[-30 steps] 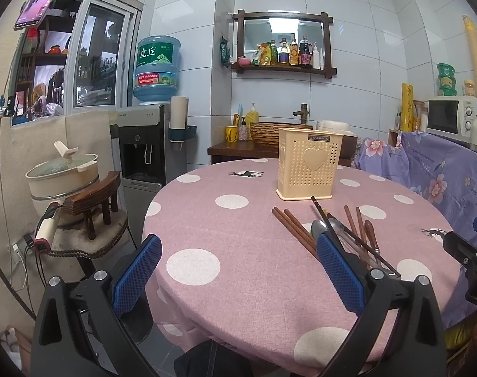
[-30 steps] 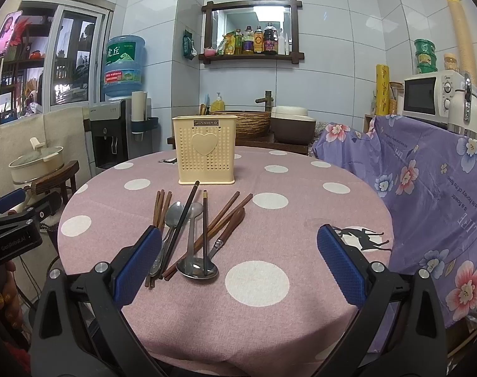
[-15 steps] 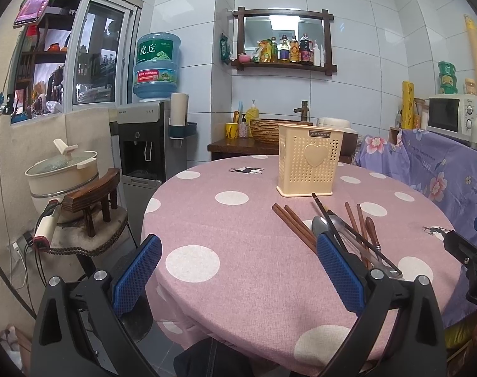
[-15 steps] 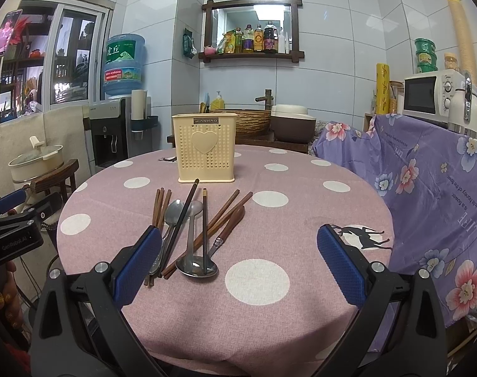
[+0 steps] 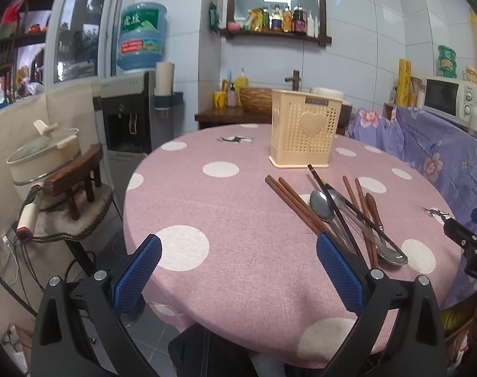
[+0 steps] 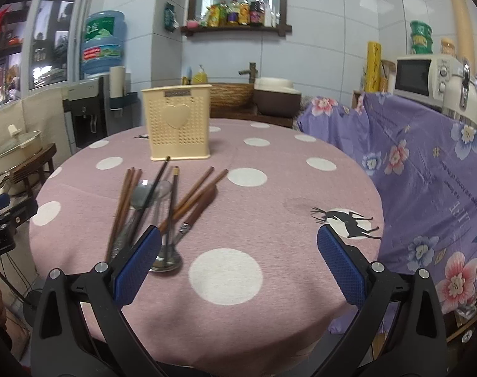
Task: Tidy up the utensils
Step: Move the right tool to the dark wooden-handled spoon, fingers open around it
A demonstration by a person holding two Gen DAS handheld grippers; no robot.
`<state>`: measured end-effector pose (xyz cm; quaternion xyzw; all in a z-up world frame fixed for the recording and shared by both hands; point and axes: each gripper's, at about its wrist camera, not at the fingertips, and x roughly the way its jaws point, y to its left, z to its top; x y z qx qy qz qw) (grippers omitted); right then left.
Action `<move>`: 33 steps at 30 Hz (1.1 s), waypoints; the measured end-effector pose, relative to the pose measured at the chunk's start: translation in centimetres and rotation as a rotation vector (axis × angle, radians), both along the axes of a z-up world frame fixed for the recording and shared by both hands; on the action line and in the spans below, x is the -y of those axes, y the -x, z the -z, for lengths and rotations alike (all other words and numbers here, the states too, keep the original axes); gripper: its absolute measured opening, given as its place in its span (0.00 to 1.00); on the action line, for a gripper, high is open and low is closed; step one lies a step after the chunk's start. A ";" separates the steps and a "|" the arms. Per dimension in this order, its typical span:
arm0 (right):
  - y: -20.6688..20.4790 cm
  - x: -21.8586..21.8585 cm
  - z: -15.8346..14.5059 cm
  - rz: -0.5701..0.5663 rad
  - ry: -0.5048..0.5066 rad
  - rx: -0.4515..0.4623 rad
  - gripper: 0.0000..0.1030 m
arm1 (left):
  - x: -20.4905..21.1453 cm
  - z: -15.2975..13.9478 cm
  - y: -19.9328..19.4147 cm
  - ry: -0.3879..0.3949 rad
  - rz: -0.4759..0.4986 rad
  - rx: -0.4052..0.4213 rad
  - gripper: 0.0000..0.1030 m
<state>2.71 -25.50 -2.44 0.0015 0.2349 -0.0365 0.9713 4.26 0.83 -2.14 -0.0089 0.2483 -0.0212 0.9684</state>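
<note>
A cream perforated utensil holder (image 5: 305, 128) with a heart stands upright on the round pink polka-dot table (image 5: 238, 207); it also shows in the right wrist view (image 6: 178, 125). In front of it lies a loose pile of brown chopsticks (image 5: 293, 201), black chopsticks (image 5: 332, 207) and metal spoons (image 5: 321, 204). The pile shows in the right wrist view too, with chopsticks (image 6: 125, 201) and a spoon (image 6: 166, 259). My left gripper (image 5: 238, 270) is open and empty above the table's near left edge. My right gripper (image 6: 238, 264) is open and empty, its left finger just right of the pile.
A purple floral cloth (image 6: 427, 169) covers furniture right of the table, with a microwave (image 6: 424, 75) on it. A water dispenser (image 5: 128, 116), a pot (image 5: 43, 154) on a small stool and a wooden counter (image 5: 225, 114) stand left and behind.
Both grippers have moved forward toward the table; the holder and the utensil pile appear nearer and larger. Both stay open and empty. The utensils have not moved.
</note>
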 end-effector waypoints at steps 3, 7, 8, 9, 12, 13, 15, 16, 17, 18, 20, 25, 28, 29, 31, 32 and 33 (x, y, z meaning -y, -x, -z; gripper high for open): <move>-1.2 1.0 0.1 0.019 -0.002 -0.031 0.95 | 0.1 -0.4 -2.1 -0.016 0.018 -0.046 0.95; -3.7 1.7 0.4 0.000 -0.011 -0.101 0.95 | 1.0 -0.7 -5.4 -0.023 0.052 -0.115 0.91; -4.5 1.7 0.6 -0.009 -0.011 -0.122 0.95 | 1.3 -0.6 -6.2 -0.024 0.064 -0.138 0.89; -5.4 1.7 0.7 -0.015 -0.008 -0.139 0.95 | 1.8 -0.4 -7.2 -0.032 0.075 -0.165 0.87; -8.5 1.9 1.3 -0.013 -0.002 -0.222 0.95 | 3.1 0.2 -9.4 -0.055 0.102 -0.228 0.81; -9.5 2.1 1.5 -0.014 -0.030 -0.255 0.95 | 3.2 0.4 -10.0 -0.054 0.106 -0.248 0.79; -11.2 2.5 2.0 -0.034 -0.102 -0.306 0.95 | 3.4 0.9 -11.0 -0.037 0.111 -0.290 0.75; -11.9 2.6 2.3 -0.040 -0.130 -0.329 0.95 | 3.4 1.0 -11.3 -0.031 0.111 -0.303 0.73; -12.6 2.4 2.5 -0.039 -0.144 -0.348 0.95 | 3.5 1.1 -11.6 -0.027 0.109 -0.313 0.72; -13.0 2.1 2.5 -0.038 -0.143 -0.355 0.95 | 3.5 1.2 -11.7 -0.025 0.108 -0.319 0.70; -13.6 1.4 2.3 -0.046 -0.128 -0.353 0.95 | 3.7 1.3 -12.1 -0.033 0.105 -0.329 0.70; -14.7 -0.4 2.2 -0.053 -0.077 -0.362 0.95 | 4.1 1.8 -13.0 -0.032 0.103 -0.357 0.69; -15.3 -1.0 2.7 -0.044 -0.049 -0.386 0.95 | 4.5 2.2 -13.7 -0.045 0.099 -0.370 0.69; -15.4 -1.1 2.9 -0.039 -0.039 -0.395 0.95 | 4.6 2.3 -13.9 -0.042 0.101 -0.377 0.69; -15.5 -1.3 3.2 -0.029 -0.024 -0.408 0.95 | 4.6 2.5 -14.1 -0.029 0.105 -0.380 0.69; -15.5 -1.4 3.3 -0.027 -0.017 -0.414 0.95 | 4.8 2.5 -14.2 -0.033 0.106 -0.378 0.69; -15.5 -1.4 3.3 -0.026 -0.014 -0.411 0.95 | 4.8 2.5 -14.2 -0.044 0.104 -0.372 0.69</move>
